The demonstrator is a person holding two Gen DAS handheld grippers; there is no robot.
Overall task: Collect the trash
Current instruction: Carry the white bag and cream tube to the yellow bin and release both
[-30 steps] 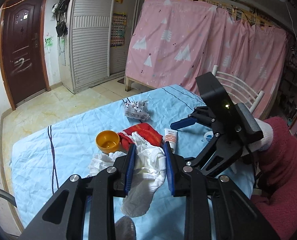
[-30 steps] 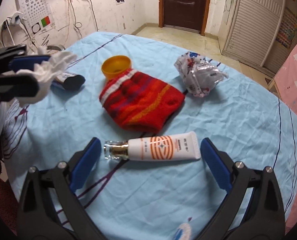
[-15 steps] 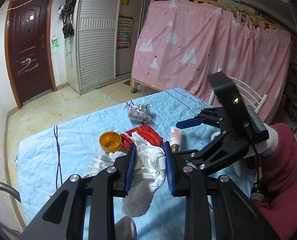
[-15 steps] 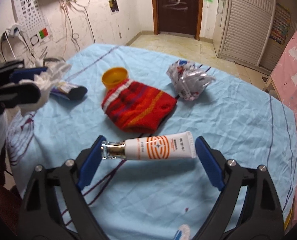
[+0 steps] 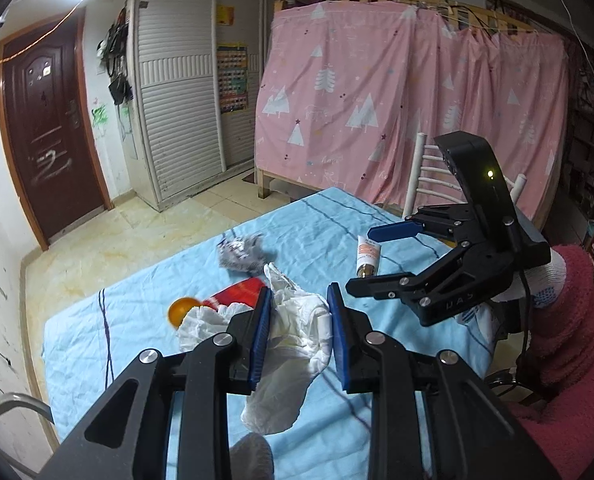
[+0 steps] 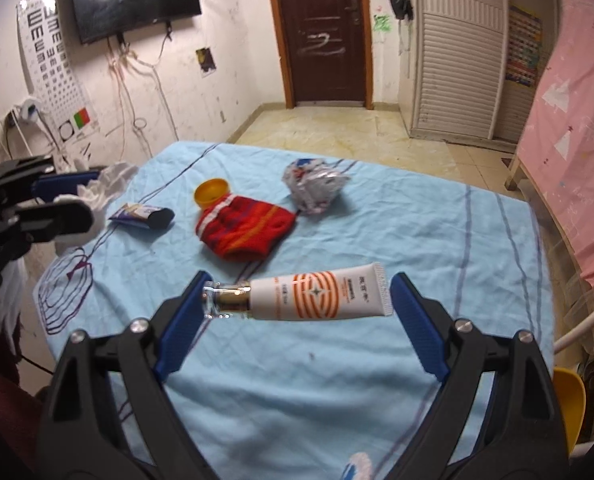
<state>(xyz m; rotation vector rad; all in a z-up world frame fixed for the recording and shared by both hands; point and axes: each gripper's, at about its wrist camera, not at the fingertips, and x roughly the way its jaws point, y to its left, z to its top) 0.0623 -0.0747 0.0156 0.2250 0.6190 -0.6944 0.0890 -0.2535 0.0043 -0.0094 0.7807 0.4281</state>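
Already two pieces are off the blue-clothed counter (image 6: 337,380): left gripper (image 5: 299,330) clenched on crumpled white tissue (image 5: 297,320), right gripper (image 6: 297,304) grasping the orange-and-white cream tube (image 6: 321,294) endwise. Crumpled silver wrapper (image 6: 315,186) remains uncollected.

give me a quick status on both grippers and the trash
Left gripper shut on white plastic bag. Right gripper holds cream tube lengthwise, lifted off table. Crumpled wrapper uncollected.
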